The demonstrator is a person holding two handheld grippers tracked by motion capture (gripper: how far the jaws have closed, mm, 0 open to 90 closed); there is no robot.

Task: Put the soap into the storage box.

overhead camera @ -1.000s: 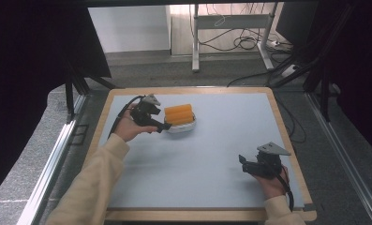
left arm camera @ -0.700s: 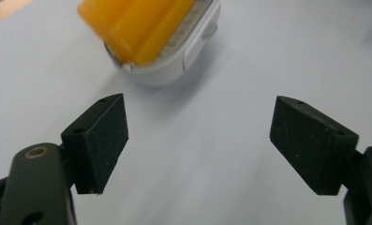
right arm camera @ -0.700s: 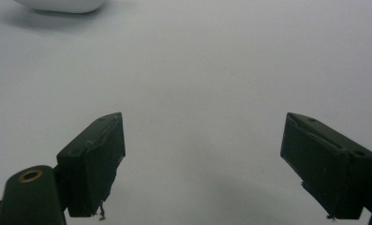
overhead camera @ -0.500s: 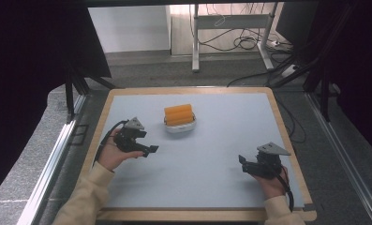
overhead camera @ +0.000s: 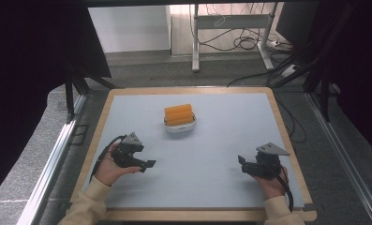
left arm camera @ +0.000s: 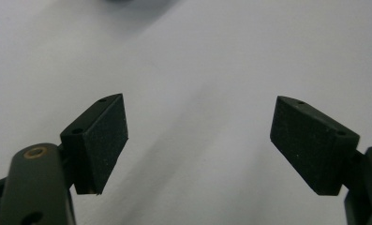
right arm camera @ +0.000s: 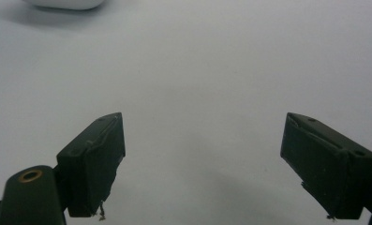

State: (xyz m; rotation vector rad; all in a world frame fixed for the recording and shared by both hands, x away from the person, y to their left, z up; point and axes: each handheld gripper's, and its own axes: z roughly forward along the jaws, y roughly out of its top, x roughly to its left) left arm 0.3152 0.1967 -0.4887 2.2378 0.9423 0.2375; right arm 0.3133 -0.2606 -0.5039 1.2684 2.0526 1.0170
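A dish (overhead camera: pixel 179 127) is sitting on the table (overhead camera: pixel 221 140), toward its far side and a little left of centre — the block (overhead camera: pixel 178 114) is lying in it. The left gripper (overhead camera: pixel 146 164) is resting near the front left, well apart from the dish; the right gripper (overhead camera: pixel 241 161) is sitting at the front right — both on bare tabletop.
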